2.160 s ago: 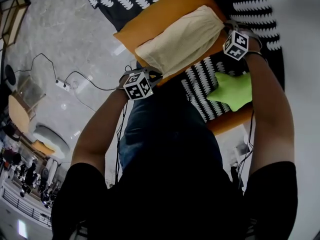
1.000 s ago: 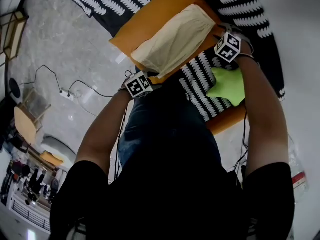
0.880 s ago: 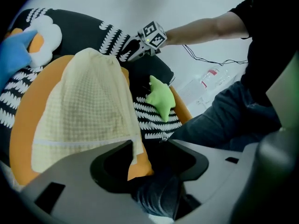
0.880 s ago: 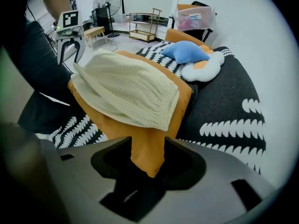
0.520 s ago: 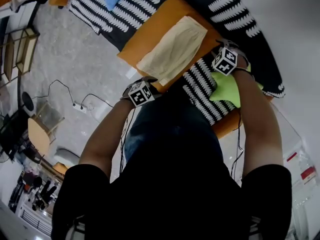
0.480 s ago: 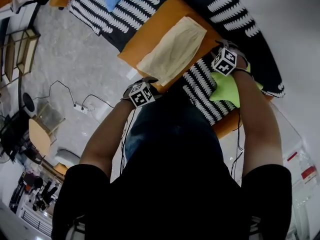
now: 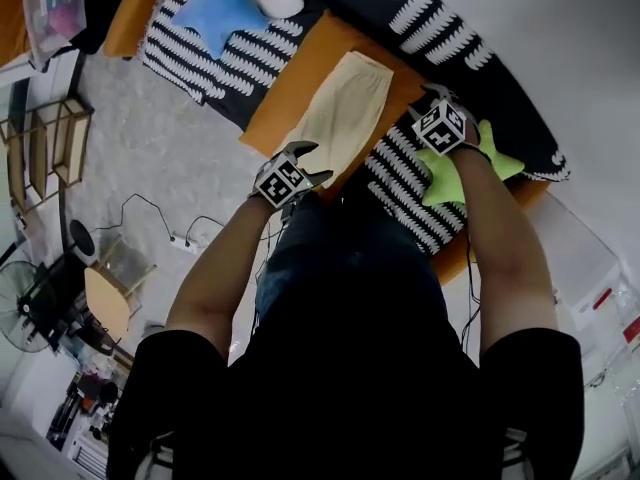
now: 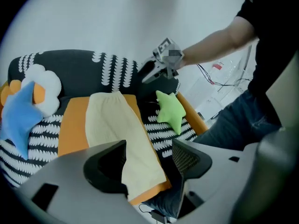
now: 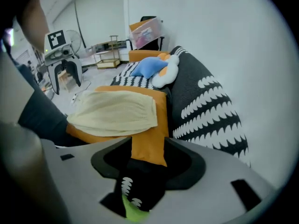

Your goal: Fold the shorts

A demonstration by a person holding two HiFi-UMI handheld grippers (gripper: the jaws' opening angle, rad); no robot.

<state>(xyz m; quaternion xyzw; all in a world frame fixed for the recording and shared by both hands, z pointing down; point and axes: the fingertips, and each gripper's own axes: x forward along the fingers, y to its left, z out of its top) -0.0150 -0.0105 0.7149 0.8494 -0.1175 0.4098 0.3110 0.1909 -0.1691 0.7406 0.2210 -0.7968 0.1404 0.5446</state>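
Plainly clear of both jaws: folded shorts (image 7: 340, 108)

Person in a black T-shirt (image 7: 340, 398) and blue jeans (image 7: 335, 263), carrying two grey grippers.
In the head view the T-shirt fills the six o'clock half, its short sleeves (image 7: 175, 353) ending above the elbows, and the jeans show just beyond it toward twelve o'clock. The left gripper (image 7: 312, 163) and the right gripper (image 7: 420, 103) each have a matt grey shell with rounded edges and black jaws, and one left jaw carries a fine ribbed pad (image 8: 188, 158). Each bears a white cube printed with black square markers: the left cube (image 7: 283, 180) at nine o'clock of the jeans, the right cube (image 7: 441, 128) at two o'clock. A thin dark cable (image 7: 470, 288) runs beside the right forearm.
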